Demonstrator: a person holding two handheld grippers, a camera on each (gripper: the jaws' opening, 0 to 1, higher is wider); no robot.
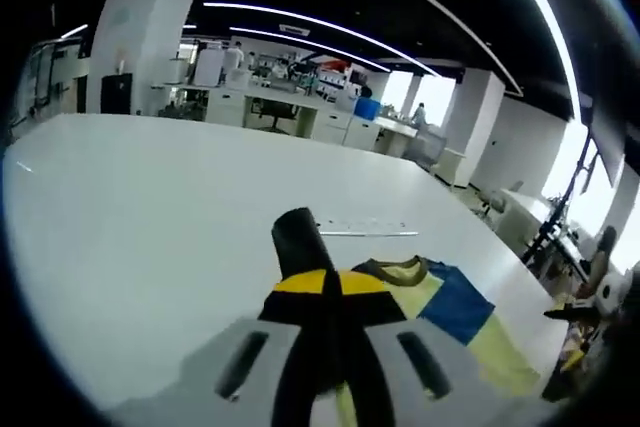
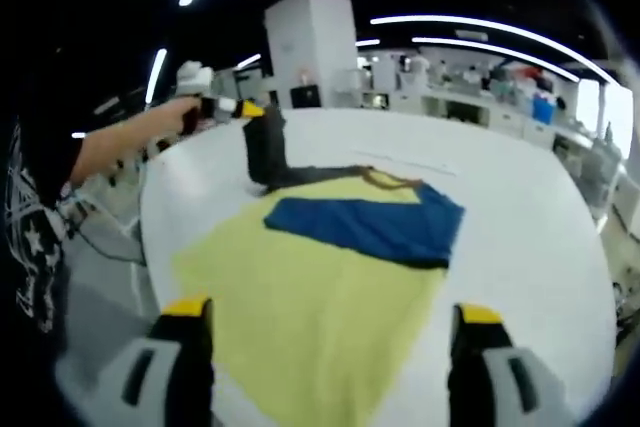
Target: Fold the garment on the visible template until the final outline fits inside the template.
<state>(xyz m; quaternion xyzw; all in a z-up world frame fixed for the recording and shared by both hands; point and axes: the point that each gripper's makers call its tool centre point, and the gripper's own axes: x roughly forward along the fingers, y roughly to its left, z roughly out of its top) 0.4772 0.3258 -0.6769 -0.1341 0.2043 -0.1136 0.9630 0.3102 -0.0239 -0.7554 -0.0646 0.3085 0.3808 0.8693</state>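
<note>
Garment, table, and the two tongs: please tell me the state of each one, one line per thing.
Garment: spread on the table, yellow with a blue band, one black sleeve lifted.
Black sleeve: raised off the cloth, pinched in the left tongs.
Left tongs: shut on the black sleeve.
Right tongs: open, holding nothing, above the yellow part.
Table: white, bears the garment.

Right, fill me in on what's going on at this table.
A person is folding a yellow and blue shirt on a white table with a handheld gripper in each hand. The left gripper is shut on a dark sleeve, lifting it up off the table at the shirt's far side. The right gripper hovers open above the near hem, holding nothing. The shirt still lies mostly spread out.
</note>
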